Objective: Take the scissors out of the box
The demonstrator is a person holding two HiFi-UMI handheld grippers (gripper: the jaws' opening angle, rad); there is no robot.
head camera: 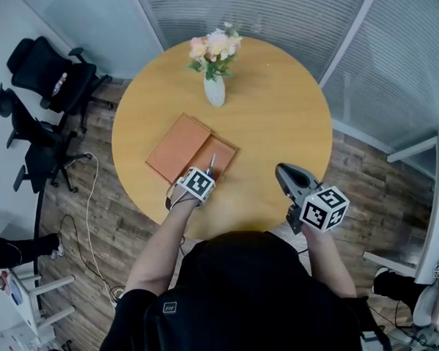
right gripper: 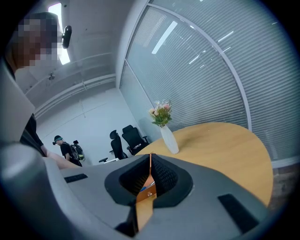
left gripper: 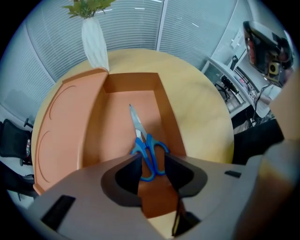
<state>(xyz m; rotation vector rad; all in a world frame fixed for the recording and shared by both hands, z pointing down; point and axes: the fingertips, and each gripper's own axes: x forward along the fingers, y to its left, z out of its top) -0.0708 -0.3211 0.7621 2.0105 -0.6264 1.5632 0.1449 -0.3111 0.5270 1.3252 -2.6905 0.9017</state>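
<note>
1 blue scissors [left gripper: 140, 137] in open orange box [left gripper: 169, 122] | left gripper [left gripper: 152, 161] spread astride handles | right gripper [right gripper: 150, 161] pressed together

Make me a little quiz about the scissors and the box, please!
1. True or false: the box is closed.
2. What colour are the handles of the scissors? A red, B blue, C green.
3. Fill in: the white vase holds ____.

Key: 1 false, it is open. 2 B. 3 flowers.
</note>
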